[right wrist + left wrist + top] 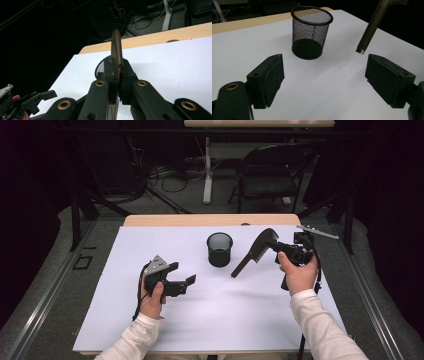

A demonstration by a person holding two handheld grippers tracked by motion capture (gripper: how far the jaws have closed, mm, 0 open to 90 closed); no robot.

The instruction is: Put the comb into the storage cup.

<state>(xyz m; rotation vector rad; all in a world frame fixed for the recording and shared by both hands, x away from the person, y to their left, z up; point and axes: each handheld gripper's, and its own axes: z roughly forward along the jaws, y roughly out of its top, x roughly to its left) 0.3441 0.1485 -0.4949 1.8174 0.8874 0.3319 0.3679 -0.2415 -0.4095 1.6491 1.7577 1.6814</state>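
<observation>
While right gripper (pixel 278 251) clamps the comb (pixel 254 252), apparently off the table right of mesh cup (pixel 219 249), left gripper (pixel 181 279) sits wide open.

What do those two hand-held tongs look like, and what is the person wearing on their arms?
Both tongs are black plastic with two blocky jaws. The left tongs carry a grey three-cornered plate on top, and a black cable trails from them. The right tongs have brass-coloured rings at the jaw pivots and a pale grey plate too. Both arms wear long white sleeves.
</observation>
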